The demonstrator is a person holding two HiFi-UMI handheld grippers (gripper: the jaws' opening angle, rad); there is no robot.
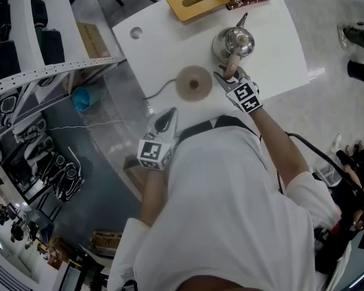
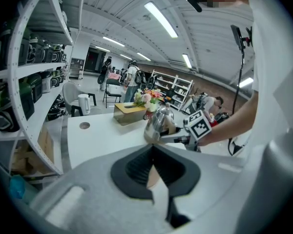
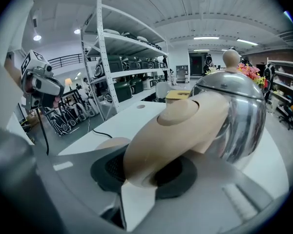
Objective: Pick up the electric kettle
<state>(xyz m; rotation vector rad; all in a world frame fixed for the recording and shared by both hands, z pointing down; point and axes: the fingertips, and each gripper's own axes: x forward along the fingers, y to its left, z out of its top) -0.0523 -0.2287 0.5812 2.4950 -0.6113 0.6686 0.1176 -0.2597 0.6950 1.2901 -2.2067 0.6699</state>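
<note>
Left gripper [image 1: 167, 121] idle; right gripper [image 1: 229, 73] on the electric kettle [image 1: 233, 41].
The left gripper's jaws are clenched on nothing, at 7 o'clock from the round base [image 1: 194, 82]. The right gripper's jaws clamp the beige handle [image 3: 185, 126]. The kettle's steel body is beyond them at 12 o'clock, over the white table [image 1: 158, 47].

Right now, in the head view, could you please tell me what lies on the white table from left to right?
hole → base → kettle
</note>
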